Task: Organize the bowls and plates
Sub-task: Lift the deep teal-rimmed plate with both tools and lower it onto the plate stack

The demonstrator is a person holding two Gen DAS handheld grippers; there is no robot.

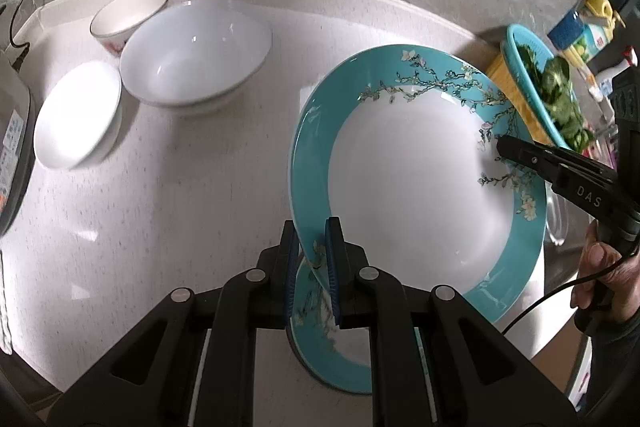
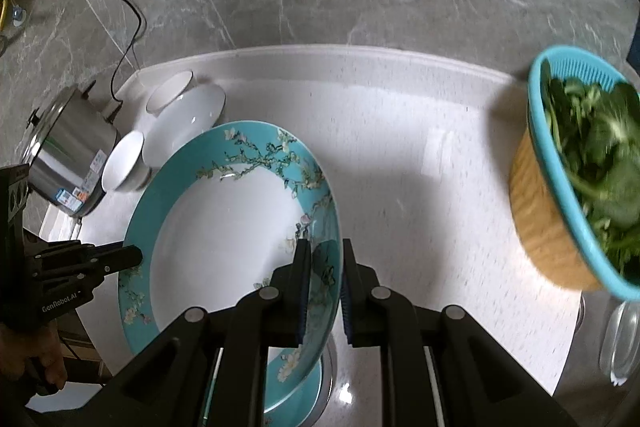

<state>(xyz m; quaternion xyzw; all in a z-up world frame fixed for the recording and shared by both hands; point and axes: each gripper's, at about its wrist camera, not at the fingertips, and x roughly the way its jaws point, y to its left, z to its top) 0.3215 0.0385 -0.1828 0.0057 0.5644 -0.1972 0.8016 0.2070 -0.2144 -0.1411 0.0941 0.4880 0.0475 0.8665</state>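
Turquoise-rimmed white ceramic plate (image 1: 416,171) pinched at opposite rims by left gripper (image 1: 314,239) and right gripper (image 2: 324,259); uneven pull risks slippage.

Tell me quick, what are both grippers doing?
Left gripper: shut on the round teal-rimmed white floral plate.
Right gripper: shut on the same plate's opposite rim.
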